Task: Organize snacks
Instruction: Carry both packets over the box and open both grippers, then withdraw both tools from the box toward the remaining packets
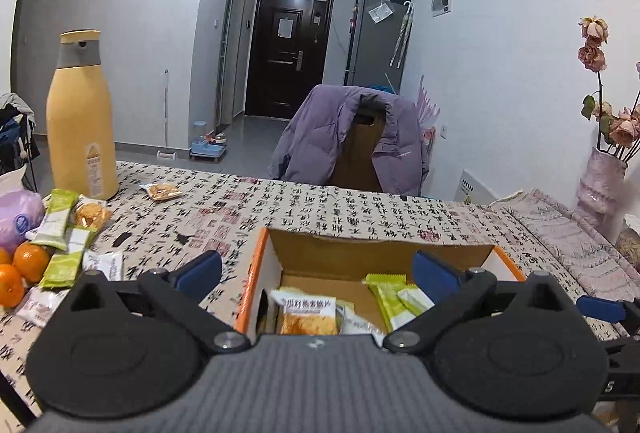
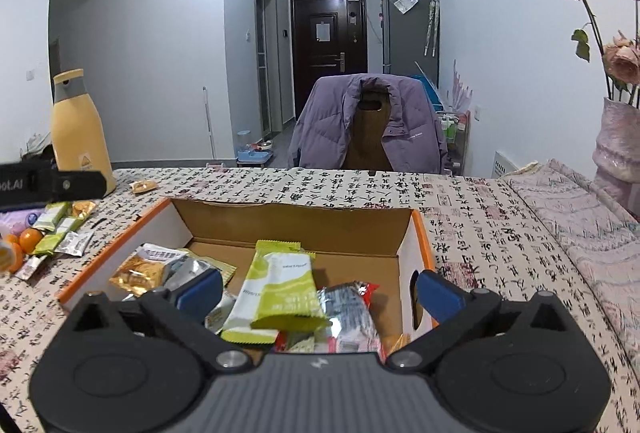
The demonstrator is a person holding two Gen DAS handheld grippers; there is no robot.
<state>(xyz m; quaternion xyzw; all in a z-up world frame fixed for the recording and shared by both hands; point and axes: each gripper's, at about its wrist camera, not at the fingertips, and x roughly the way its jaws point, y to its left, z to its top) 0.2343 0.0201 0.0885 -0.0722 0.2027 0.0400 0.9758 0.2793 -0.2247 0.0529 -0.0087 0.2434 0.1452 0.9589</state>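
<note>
Nearest to us, the right gripper (image 2: 318, 287) hung over the near end of the box (image 2: 420, 229), fingers spread wide w/ nothing between them. Directly under that gap lay a green bar (image 2: 276, 289) on top of the packets in the box, its long axis running away from us, roughly in line w/ the fingers; a red-and-silver packet (image 2: 352, 307) sat just right of it. So that arm had nothing left to fetch there, we judged.

The left gripper (image 1: 318, 271) was also spread and empty, straddling the box's left wall (image 1: 250, 273). What the next move turned on, we thought, was the loose pile (image 1: 66, 245) to the left of those fingers: about 3 green bars, a few white and orange packets, beside the oranges (image 1: 24, 267). The left gripper was clearly nearer to it; the right was well apart, across the box.

Farther back, 1 small orange packet (image 1: 161, 191) lay alone near the yellow bottle (image 1: 80, 137).
</note>
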